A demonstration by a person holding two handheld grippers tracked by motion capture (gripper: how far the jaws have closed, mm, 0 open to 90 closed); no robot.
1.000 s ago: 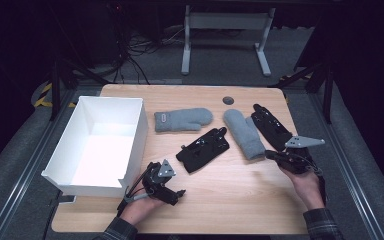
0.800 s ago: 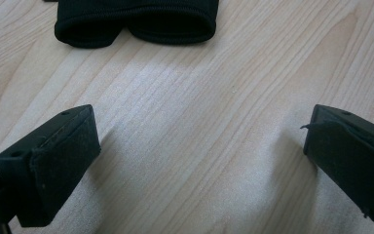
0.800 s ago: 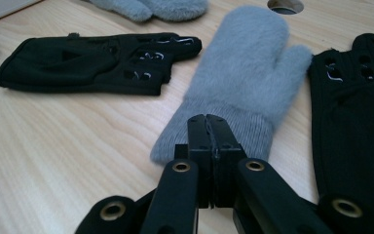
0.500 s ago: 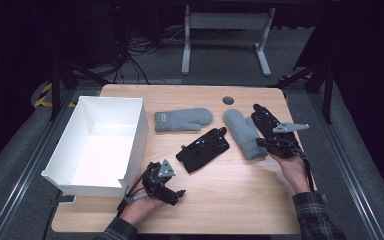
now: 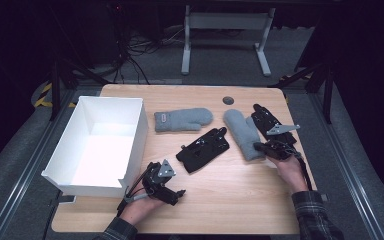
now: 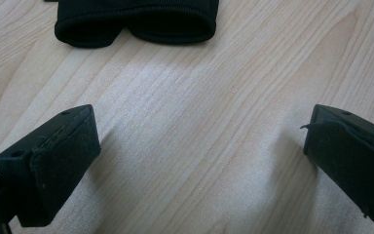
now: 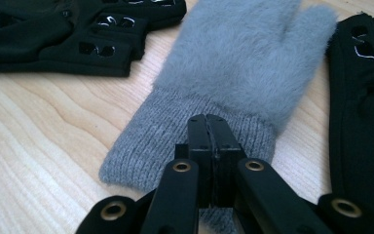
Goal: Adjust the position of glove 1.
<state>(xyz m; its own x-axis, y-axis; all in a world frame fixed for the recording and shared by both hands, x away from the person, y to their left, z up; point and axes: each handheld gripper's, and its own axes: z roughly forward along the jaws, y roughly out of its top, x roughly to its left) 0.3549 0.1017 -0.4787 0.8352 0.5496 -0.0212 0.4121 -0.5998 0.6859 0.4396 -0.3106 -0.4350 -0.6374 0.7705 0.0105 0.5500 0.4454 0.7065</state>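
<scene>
Two grey mittens lie on the wooden table: one (image 5: 182,120) near the middle back, the other (image 5: 242,132) to its right. A black glove (image 5: 203,149) lies between them, and a second black glove (image 5: 266,119) lies at the right. My right gripper (image 5: 260,146) is at the right mitten's ribbed cuff. In the right gripper view its jaws (image 7: 207,119) are shut flush over that cuff (image 7: 175,141), with no fabric seen between them. My left gripper (image 5: 177,194) rests low at the front left, open (image 6: 199,146) over bare wood. The black glove's cuff (image 6: 136,22) lies ahead of it.
A white open box (image 5: 136,132) stands at the table's left side, beside my left hand. A small dark round disc (image 5: 228,100) sits near the back edge. Bare wood stretches along the front between my two hands.
My right gripper has moved left and away from me, from the table's right edge to the right mitten's cuff. The left gripper has stayed put.
</scene>
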